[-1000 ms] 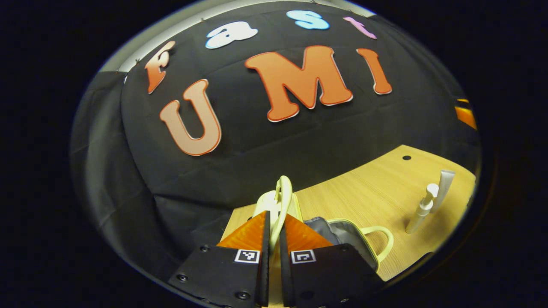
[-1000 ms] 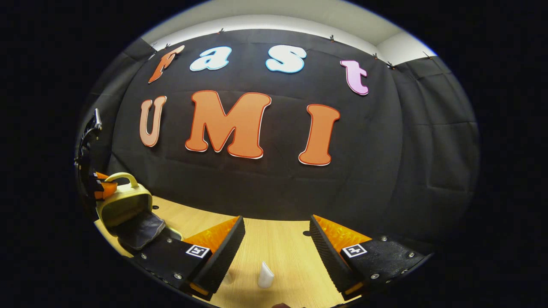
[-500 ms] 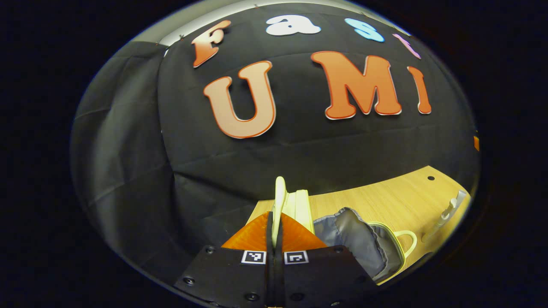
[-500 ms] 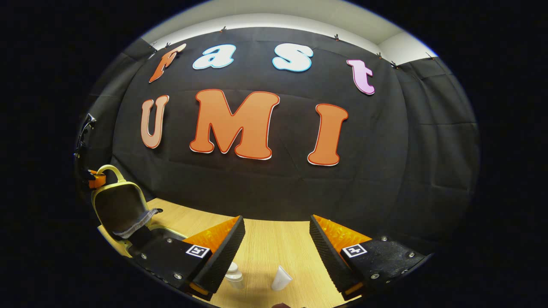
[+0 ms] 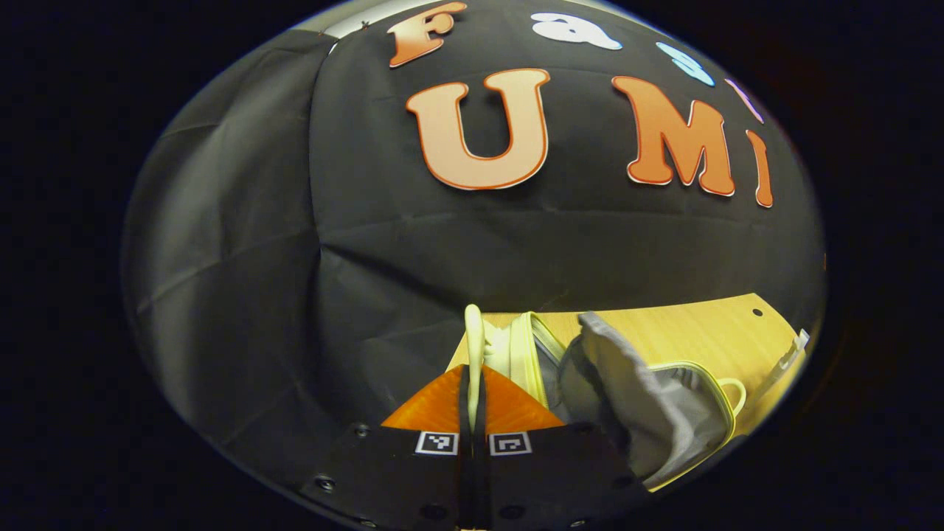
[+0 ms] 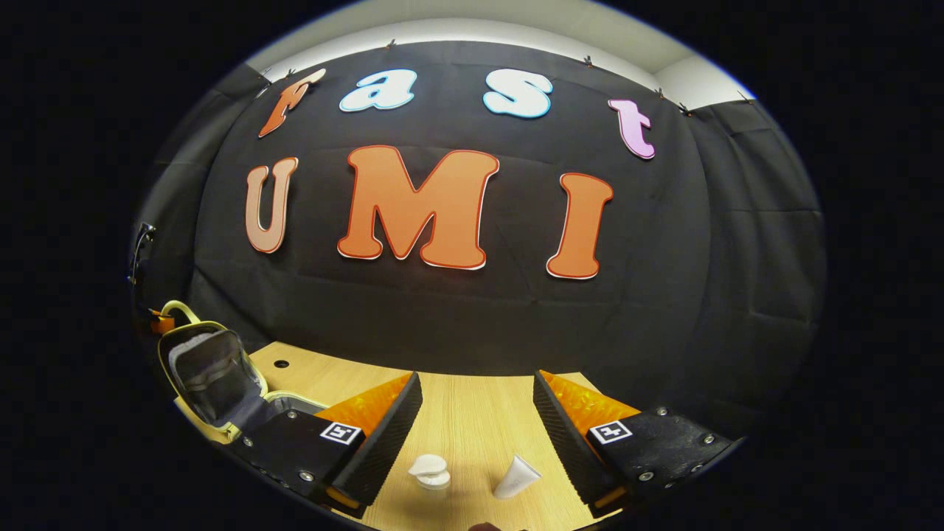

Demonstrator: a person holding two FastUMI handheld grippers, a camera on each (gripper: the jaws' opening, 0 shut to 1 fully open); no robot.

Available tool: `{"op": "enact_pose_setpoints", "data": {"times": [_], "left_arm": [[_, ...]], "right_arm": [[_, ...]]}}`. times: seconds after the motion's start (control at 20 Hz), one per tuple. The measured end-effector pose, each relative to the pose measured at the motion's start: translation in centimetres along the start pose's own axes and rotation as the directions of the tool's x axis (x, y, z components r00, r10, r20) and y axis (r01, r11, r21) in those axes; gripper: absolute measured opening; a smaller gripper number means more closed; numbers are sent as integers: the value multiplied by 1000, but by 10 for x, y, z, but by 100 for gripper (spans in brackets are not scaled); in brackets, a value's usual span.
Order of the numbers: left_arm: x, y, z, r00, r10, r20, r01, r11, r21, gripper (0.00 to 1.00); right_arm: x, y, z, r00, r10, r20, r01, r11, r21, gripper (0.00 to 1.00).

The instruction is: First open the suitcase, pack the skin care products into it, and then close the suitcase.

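Note:
My left gripper (image 5: 473,372) is shut on the pale yellow handle (image 5: 473,341) of the suitcase lid (image 5: 520,350), which stands raised and swung well back. The grey lining (image 5: 649,413) of the open suitcase shows to its right. In the right gripper view the small yellow suitcase (image 6: 210,372) sits at the far left with its lid upright. My right gripper (image 6: 476,413) hangs open above the table, with a white pump bottle (image 6: 430,470) and a white tube (image 6: 516,478) standing below, between its fingers.
The wooden table (image 6: 472,420) runs back to the black cloth wall. A small round hole (image 6: 281,363) marks the tabletop near the suitcase. A white tube (image 5: 789,354) shows at the table's right edge in the left gripper view.
My left gripper has closed fully on the handle and swung the lid up and back, opening the suitcase wide. The right gripper has tilted, bringing the bottle and tube into view between its fingers.

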State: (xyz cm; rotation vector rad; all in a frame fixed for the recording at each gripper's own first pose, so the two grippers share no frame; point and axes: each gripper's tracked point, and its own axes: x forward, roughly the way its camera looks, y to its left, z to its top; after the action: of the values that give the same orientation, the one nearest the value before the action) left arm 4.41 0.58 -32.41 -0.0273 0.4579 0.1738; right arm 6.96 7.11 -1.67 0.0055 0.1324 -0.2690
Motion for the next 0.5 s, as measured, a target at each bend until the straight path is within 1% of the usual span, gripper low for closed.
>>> {"op": "enact_pose_setpoints", "data": {"times": [0.2,0.35,0.45,0.5], "left_arm": [[16,5,-27,996,-23,-83,17,997,-72,1],[39,33,-67,986,-25,-165,12,997,-79,1],[43,49,-97,972,7,-235,-27,996,-81,1],[44,52,-110,967,19,-255,-35,998,-59,1]], "right_arm": [[1,8,-1,1000,-17,-11,17,1000,-8,96],[2,19,-3,999,-26,-23,25,1000,-15,97],[-1,27,-5,999,-24,-43,24,1000,-6,97],[-2,29,-5,998,-28,-55,29,999,15,97]]}}
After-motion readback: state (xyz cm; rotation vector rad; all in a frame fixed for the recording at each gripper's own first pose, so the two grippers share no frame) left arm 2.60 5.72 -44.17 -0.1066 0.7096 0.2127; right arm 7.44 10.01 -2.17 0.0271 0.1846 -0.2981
